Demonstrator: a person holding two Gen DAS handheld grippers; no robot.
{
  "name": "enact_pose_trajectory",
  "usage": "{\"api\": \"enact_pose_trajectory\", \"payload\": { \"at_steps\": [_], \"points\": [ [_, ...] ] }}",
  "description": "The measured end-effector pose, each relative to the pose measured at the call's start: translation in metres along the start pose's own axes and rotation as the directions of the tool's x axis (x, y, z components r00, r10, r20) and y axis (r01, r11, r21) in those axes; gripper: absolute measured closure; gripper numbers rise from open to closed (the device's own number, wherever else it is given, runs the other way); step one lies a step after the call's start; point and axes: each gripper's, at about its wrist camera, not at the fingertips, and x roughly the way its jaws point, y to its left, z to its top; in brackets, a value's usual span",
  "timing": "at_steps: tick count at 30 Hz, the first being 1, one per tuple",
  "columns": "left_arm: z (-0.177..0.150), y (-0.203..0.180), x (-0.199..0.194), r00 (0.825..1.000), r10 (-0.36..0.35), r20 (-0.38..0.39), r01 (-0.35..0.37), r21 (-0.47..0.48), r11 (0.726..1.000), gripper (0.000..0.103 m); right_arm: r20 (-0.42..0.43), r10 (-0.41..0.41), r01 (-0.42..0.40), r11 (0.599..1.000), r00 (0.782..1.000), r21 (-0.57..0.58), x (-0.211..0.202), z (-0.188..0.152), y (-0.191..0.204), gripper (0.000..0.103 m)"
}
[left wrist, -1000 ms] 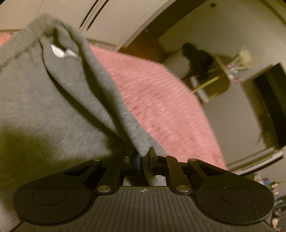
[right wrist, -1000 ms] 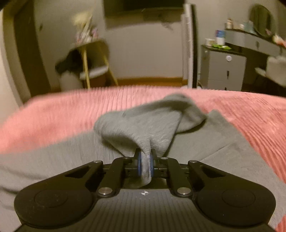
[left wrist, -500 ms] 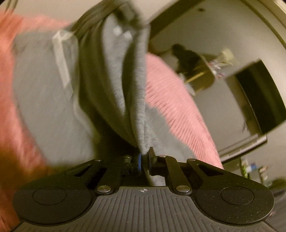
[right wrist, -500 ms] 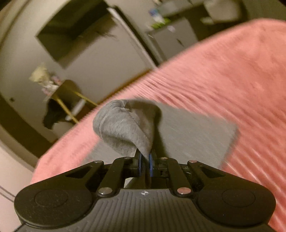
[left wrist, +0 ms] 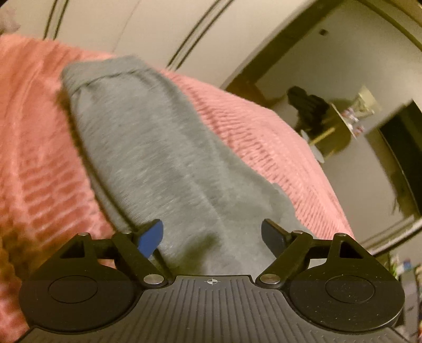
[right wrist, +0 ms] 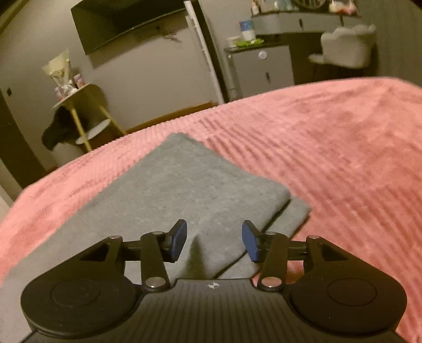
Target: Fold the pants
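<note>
The grey pants point(left wrist: 158, 158) lie folded on the pink ribbed bedspread point(left wrist: 263, 137), running from the lower centre of the left wrist view toward its upper left. The left gripper point(left wrist: 212, 234) hangs over them with jaws spread wide, grasping nothing. In the right wrist view the pants point(right wrist: 190, 184) fill the centre, one layer overlapping another at lower right; the right gripper point(right wrist: 214, 240) is likewise released above them.

pants point(right wrist: 184, 190): 1 | grippers: 2, left point(left wrist: 212, 234), right point(right wrist: 214, 238) | bedspread point(right wrist: 329, 137): 1 | TV point(right wrist: 116, 23): 1 | side table point(right wrist: 79, 97): 1 | chair point(right wrist: 345, 43): 1
</note>
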Motion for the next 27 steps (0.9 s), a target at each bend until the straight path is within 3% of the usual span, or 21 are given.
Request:
{"api": "enact_pose_trajectory", "payload": {
  "at_steps": [5, 9, 14, 20, 27],
  "points": [
    [0.001, 0.031, -0.015, 1.000, 0.010, 0.006, -0.009, -0.099, 0.995, 0.017, -0.044, 0.031, -0.024, 0.987, 0.999, 0.160, 0.007, 0.000, -0.022, 0.055],
    [0.015, 0.052, -0.020, 0.999, 0.033, 0.026, -0.029, -0.153, 0.988, 0.017, -0.060, 0.106, -0.087, 0.963, 0.993, 0.256, 0.007, -0.008, -0.038, 0.056],
    [0.032, 0.076, -0.018, 0.999, 0.034, 0.038, -0.025, -0.216, 0.976, 0.018, -0.071, 0.199, -0.164, 0.926, 0.977, 0.341, 0.006, -0.021, -0.046, 0.064],
    [0.045, 0.085, -0.003, 0.999, 0.015, 0.030, -0.007, -0.237, 0.971, 0.025, -0.077, 0.250, -0.197, 0.890, 0.965, 0.412, 0.006, -0.031, -0.047, 0.074],
    [0.046, 0.087, 0.003, 1.000, 0.002, 0.029, 0.004, -0.222, 0.975, 0.029, -0.075, 0.275, -0.200, 0.835, 0.959, 0.513, 0.008, -0.032, -0.056, 0.074]
  ]
}}
